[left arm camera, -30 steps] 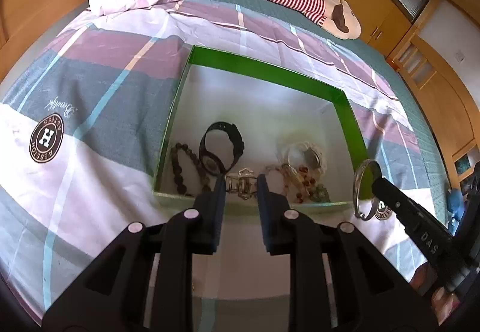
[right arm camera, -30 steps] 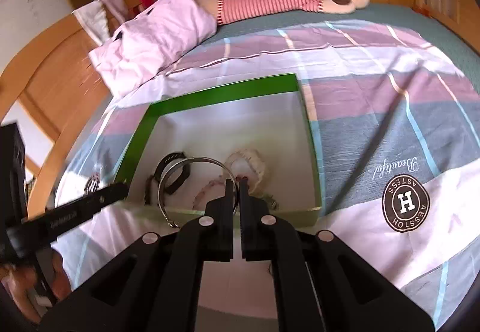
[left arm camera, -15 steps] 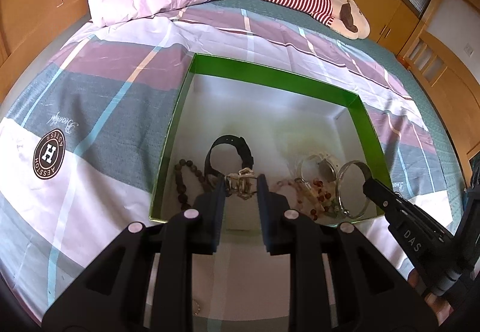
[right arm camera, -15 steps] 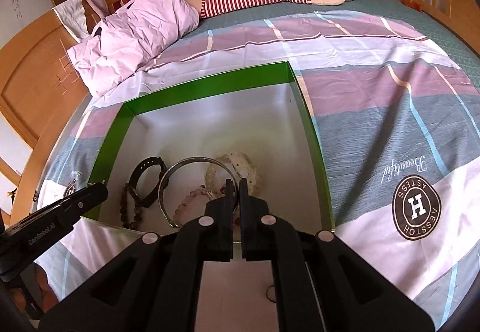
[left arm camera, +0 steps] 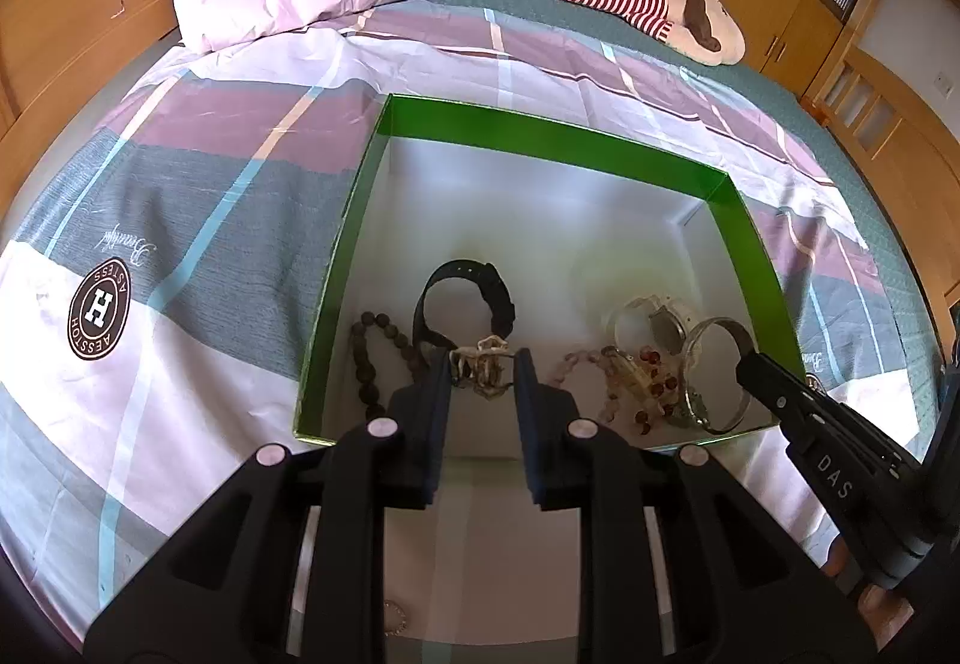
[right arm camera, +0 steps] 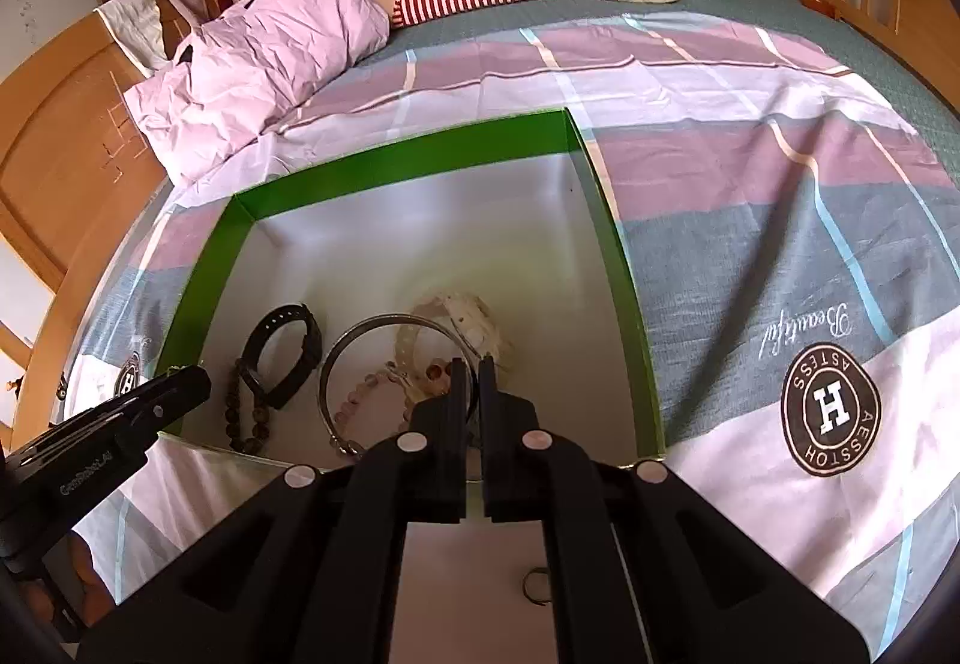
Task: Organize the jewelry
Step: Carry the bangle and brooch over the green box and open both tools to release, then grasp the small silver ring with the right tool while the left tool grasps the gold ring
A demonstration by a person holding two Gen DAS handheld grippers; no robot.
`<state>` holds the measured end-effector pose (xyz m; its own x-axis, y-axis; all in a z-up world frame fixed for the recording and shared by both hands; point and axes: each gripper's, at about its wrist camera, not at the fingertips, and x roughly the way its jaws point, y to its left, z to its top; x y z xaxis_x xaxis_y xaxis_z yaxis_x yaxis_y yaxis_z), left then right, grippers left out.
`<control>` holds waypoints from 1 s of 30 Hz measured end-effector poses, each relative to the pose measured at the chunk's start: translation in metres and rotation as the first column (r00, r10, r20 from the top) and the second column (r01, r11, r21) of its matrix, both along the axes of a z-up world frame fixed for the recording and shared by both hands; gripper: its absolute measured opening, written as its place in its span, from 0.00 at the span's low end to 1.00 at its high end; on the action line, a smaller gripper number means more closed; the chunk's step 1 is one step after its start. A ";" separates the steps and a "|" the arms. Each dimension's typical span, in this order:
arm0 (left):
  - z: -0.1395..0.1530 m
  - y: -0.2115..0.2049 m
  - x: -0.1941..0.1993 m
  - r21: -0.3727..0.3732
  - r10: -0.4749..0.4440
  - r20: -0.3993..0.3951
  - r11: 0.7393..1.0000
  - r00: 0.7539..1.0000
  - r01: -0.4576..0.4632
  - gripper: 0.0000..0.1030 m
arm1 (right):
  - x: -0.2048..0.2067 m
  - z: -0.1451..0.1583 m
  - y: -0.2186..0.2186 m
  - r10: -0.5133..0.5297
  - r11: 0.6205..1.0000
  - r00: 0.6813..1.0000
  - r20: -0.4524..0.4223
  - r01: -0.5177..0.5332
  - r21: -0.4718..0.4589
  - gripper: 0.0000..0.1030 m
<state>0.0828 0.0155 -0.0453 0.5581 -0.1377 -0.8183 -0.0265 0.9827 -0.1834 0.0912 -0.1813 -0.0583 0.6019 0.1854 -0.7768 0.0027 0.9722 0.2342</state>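
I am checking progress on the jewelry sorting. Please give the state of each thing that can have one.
Green box: open, no lid.
Left gripper: shut on pale chain bracelet.
Right gripper: shut on silver bangle.
Black watch: strap looped, in box.
Dark bead bracelet: in box.

A shallow green-rimmed box [left arm camera: 744, 238] with a pale floor lies open on the bed. Along its near side lie a dark bead string [left arm camera: 366, 358], a black watch [left arm camera: 465, 304] on edge, a pale chain bracelet [left arm camera: 483, 367], pinkish beads [left arm camera: 636, 382], a white watch [left arm camera: 660, 322] and a silver bangle [right arm camera: 384, 364] standing tilted.
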 end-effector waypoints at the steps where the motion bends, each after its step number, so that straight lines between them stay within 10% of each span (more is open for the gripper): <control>1: 0.000 0.000 0.000 0.001 0.001 0.000 1.000 1.000 -0.001 0.21 | 0.001 -0.001 0.000 -0.002 1.000 1.000 -0.007 0.002 -0.001 0.05; 11: 0.008 0.003 -0.009 -0.003 0.002 0.007 1.000 1.000 -0.002 0.43 | -0.015 0.013 -0.002 0.024 0.998 1.000 -0.015 -0.023 0.062 0.39; 18: 0.013 0.022 -0.043 0.054 -0.042 -0.048 0.998 0.998 0.044 0.57 | -0.047 0.026 -0.013 0.129 0.990 0.990 -0.048 -0.126 0.067 0.41; 30: -0.044 0.033 -0.077 0.043 -0.076 -0.255 0.995 0.964 0.090 0.61 | -0.054 -0.055 0.012 0.155 0.962 0.941 -0.300 -0.214 -0.172 0.30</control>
